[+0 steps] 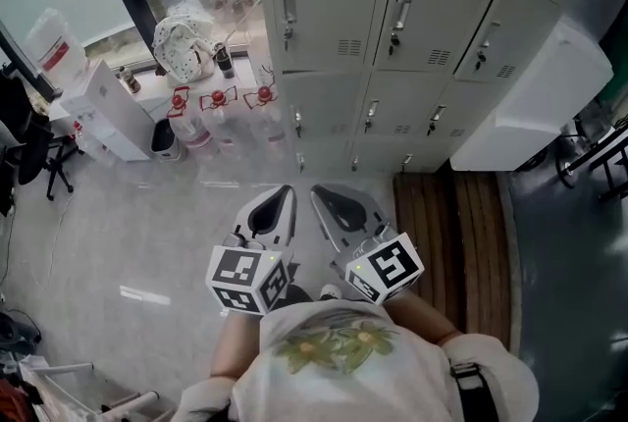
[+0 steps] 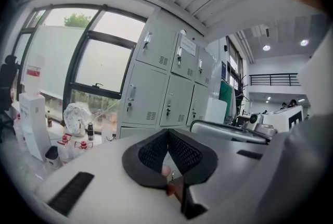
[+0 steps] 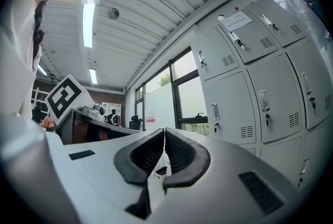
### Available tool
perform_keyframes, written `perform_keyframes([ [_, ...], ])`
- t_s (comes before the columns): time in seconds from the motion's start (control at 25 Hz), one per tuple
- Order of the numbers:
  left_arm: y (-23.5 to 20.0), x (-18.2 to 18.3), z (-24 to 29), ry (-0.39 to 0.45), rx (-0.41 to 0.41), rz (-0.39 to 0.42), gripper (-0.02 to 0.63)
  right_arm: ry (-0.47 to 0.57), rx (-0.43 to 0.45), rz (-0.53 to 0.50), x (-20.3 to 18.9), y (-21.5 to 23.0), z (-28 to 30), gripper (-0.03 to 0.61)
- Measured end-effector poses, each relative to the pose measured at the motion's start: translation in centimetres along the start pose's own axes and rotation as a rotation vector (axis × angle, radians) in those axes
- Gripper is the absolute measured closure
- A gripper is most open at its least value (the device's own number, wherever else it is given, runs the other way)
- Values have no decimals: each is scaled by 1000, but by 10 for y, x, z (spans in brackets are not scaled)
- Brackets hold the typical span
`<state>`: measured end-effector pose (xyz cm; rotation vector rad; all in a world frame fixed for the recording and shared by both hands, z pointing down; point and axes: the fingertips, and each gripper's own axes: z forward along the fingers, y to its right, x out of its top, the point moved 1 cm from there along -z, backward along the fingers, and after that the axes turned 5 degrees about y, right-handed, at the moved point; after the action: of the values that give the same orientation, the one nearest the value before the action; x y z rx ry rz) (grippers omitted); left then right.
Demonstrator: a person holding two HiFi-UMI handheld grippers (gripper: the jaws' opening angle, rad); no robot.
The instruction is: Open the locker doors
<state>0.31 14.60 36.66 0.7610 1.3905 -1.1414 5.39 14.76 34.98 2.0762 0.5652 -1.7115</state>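
Approach stage; no door work started. The pale grey metal locker bank [image 1: 392, 27] stands at the far side of the floor, well apart from you, and every door in view sits shut. The upper row shows upright silver pull handles [image 1: 287, 8] with small key locks under them; a lower row of smaller doors [image 1: 371, 113] runs beneath. You hold both tools low and close to your body, side by side and about level. The left tongs [image 1: 283, 196] are closed tip to tip with nothing between the black ribbed pads, plain in the left gripper view [image 2: 167, 132]. The right tongs [image 1: 320, 194] are likewise closed and empty, confirmed in the right gripper view [image 3: 164, 130]. Neither touches anything. Clutter to note: clear plastic bottles with red caps [image 1: 218, 101] on the floor at the left foot of the lockers, a tall white carton [image 1: 108, 111] further left, and a large white box-shaped unit [image 1: 535, 101] crowding the right-hand doors. The brown slatted wooden mat [image 1: 456, 243] lies near right. Next move, as I judge it: step in toward the bank, pick one door, spread one pair of tongs wide enough to take its handle, then close on it and pull. Handles sit at the left edge of each door, so the hinges are probably on the right; expect the door to swing rightward and follow that arc. The rightmost doors look short of swing room.
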Motion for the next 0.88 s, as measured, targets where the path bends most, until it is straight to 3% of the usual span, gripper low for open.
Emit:
perform_keyframes([
  [0.4, 0, -12, 27, -31, 9, -5, 583, -12, 26, 20, -12, 24, 4, 548],
  [0.88, -62, 8, 102, -20, -44, -2, 583, -4, -19, 4, -20, 82, 77, 548],
])
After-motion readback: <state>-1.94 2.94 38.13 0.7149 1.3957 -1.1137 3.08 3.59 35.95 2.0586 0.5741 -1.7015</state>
